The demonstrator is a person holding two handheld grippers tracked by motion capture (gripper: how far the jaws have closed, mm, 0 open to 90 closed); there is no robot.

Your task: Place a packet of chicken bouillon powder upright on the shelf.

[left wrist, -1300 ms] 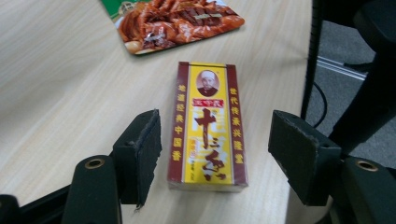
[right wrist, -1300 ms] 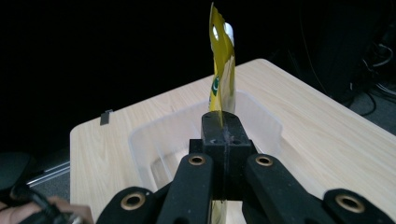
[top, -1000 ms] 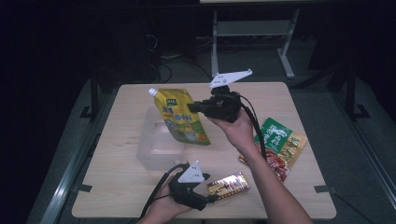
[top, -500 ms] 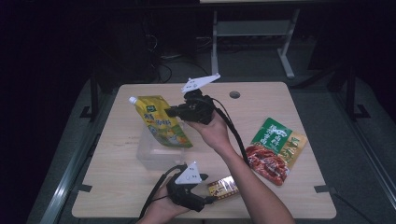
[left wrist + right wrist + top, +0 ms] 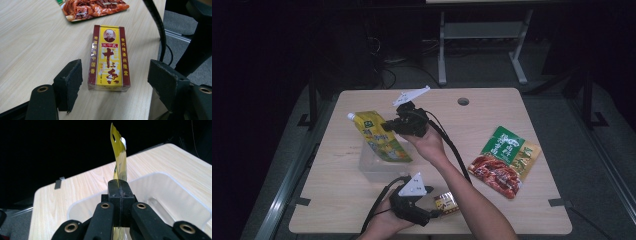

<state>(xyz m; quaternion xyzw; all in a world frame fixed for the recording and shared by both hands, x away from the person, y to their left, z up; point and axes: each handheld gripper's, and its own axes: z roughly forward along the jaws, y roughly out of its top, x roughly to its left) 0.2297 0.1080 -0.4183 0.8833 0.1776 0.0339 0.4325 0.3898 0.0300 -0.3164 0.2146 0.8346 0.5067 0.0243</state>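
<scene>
My right gripper (image 5: 389, 125) is shut on the edge of a yellow spouted pouch (image 5: 379, 140) and holds it above a clear plastic container (image 5: 371, 169) at the table's left middle. In the right gripper view the pouch (image 5: 120, 157) stands edge-on out of the closed jaws of the right gripper (image 5: 119, 188), with the container (image 5: 175, 195) below. Near the front edge, my left gripper (image 5: 437, 212) is open. A red and yellow box (image 5: 109, 57) lies flat on the table between the spread jaws of the left gripper (image 5: 115, 82), untouched by either jaw.
A red food packet (image 5: 494, 172) and a green packet (image 5: 507, 145) lie together at the table's right. The red packet (image 5: 92, 7) lies beyond the box. A round hole (image 5: 463, 101) sits in the wooden table (image 5: 522, 110) near its far edge. The right gripper's cable crosses the middle.
My right gripper has carried the yellow pouch leftward and lower, over the clear container. The left gripper has stayed by the box.
</scene>
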